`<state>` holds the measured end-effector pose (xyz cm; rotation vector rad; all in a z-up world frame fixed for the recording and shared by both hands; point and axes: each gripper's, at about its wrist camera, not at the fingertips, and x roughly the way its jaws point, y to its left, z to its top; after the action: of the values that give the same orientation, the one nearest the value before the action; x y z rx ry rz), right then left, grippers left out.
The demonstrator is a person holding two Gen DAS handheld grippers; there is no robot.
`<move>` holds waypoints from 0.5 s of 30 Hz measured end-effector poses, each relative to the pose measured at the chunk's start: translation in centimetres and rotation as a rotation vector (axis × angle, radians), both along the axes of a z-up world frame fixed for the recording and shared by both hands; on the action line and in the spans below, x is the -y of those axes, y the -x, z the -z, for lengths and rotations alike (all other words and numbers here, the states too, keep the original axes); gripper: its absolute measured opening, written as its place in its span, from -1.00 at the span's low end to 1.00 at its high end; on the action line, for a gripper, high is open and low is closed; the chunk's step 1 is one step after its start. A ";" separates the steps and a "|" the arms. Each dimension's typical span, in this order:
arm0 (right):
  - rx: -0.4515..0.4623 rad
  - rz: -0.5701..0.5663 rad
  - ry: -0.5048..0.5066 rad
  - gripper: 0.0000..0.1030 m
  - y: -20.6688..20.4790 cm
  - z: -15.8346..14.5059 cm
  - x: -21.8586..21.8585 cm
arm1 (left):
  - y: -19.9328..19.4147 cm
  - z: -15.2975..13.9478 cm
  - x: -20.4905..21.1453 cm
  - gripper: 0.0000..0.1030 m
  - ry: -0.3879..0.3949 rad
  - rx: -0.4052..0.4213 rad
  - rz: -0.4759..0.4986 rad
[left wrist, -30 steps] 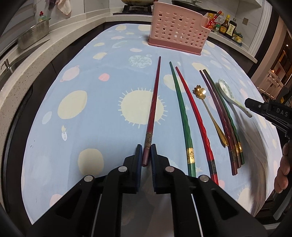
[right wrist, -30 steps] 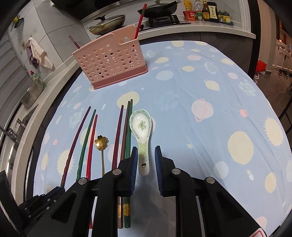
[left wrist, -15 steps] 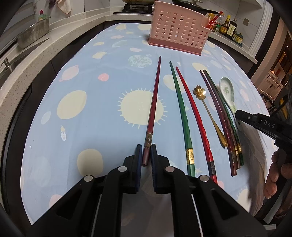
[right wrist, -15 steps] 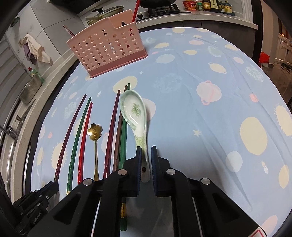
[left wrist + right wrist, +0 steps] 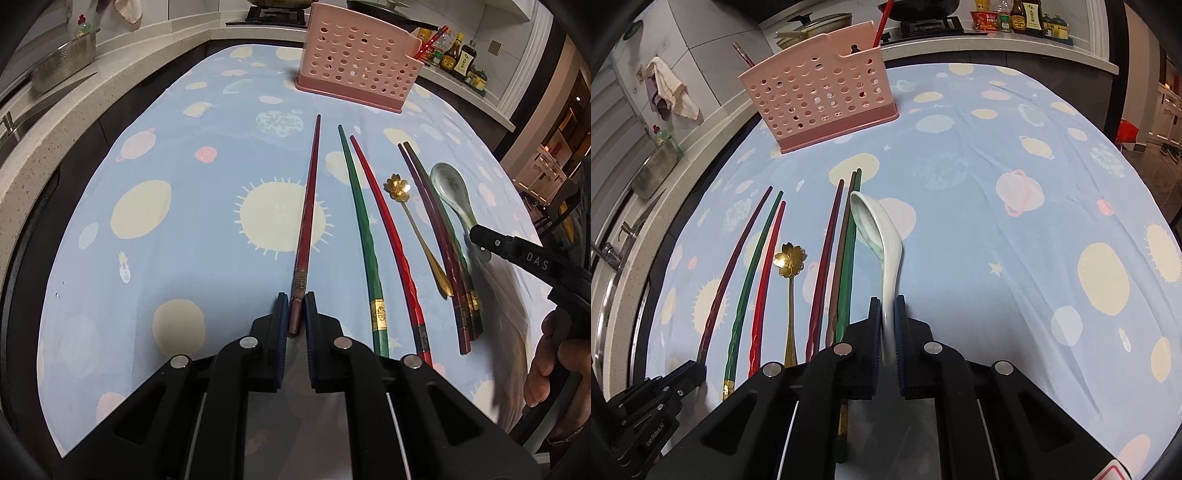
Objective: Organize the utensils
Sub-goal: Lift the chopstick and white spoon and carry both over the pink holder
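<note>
Between the right gripper's (image 5: 887, 317) pads sits the handle of the white ceramic spoon (image 5: 877, 236), pinched tight; bowel end tipped on edge, pointing twd the pink holder (image 5: 820, 99). Jaws have just been closing onto that handle. Left gripper (image 5: 295, 314) is clamped on the butt end of a dark red chopstick (image 5: 308, 214), which lies flat on the blue tablecloth (image 5: 184, 229). Betw. the two: green chopstick (image 5: 364, 236), red chopstick (image 5: 388, 236), gold flower spoon (image 5: 399, 186), then three more chopsticks (image 5: 439, 236) bunched together. Holder stands at far end of cloth, w/ a red chopstick (image 5: 882, 22) already upright in it.
</note>
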<state>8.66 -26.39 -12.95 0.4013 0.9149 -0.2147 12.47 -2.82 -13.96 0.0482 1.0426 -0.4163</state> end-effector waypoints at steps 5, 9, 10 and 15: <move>0.032 0.015 0.027 -0.87 1.1 -2.1 0.2 | 0.7 -1.3 -0.6 -0.85 0.026 0.010 -0.002; 0.065 0.031 0.042 -0.87 2.0 -4.1 0.5 | 1.1 -3.7 -1.2 -0.86 0.055 0.050 -0.009; 0.072 0.032 0.044 -0.87 2.1 -4.5 0.6 | 1.2 -4.5 -1.4 -0.86 0.063 0.064 -0.010; 0.103 0.041 0.058 -0.87 2.6 -6.6 1.0 | 0.9 -8.1 -2.1 -0.87 0.102 0.120 -0.026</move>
<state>6.04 -27.34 -6.40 0.3749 0.7979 -0.2555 11.61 -0.68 -5.91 -0.0310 0.9021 -0.4376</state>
